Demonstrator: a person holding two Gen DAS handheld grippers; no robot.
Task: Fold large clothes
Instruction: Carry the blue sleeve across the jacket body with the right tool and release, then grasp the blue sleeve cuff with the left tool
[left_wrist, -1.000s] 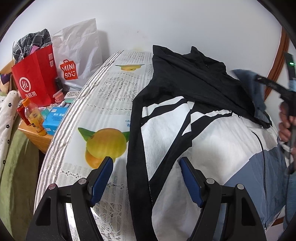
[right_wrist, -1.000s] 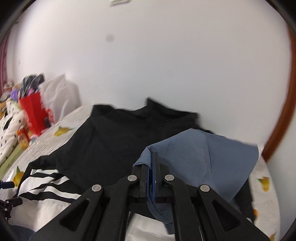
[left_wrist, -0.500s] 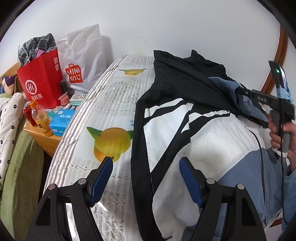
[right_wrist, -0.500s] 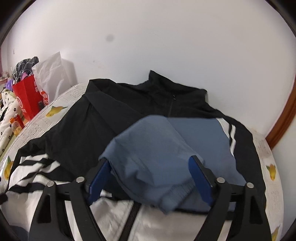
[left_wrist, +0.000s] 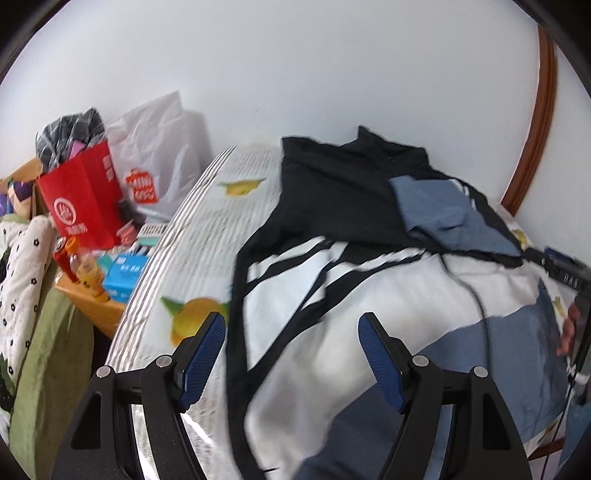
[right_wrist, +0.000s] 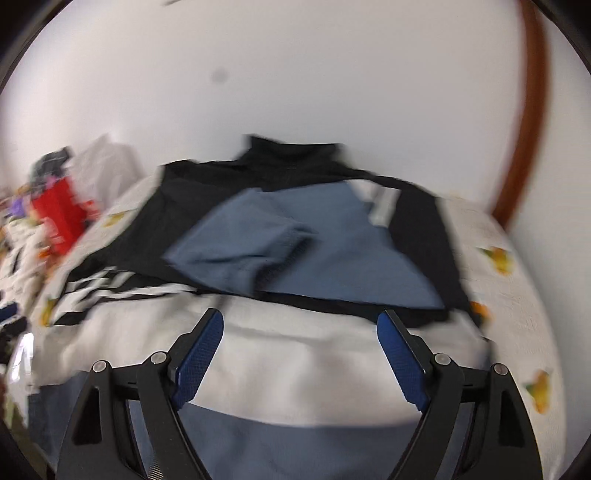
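Right gripper (right_wrist: 300, 356) spread (empty) above jacket (right_wrist: 295, 354), left gripper (left_wrist: 291, 363) spread, bag lettering blurred

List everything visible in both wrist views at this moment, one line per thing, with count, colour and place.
jacket: one, black, white and blue-grey, spread on the table
sleeve: one, blue-grey, folded across the jacket's black chest
tablecloth: one, white with lemon prints, under the jacket
red bag: one, left of the table
white bag: one, behind the red bag, at the wall
blue box: one, on the low stand left of the table
bottles: two, orange and red, beside the box
wood trim: one curved strip, brown, on the wall at right
left gripper: black with blue pads, open over the jacket's left edge
right gripper: same colours, open, empty, over the jacket's white middle
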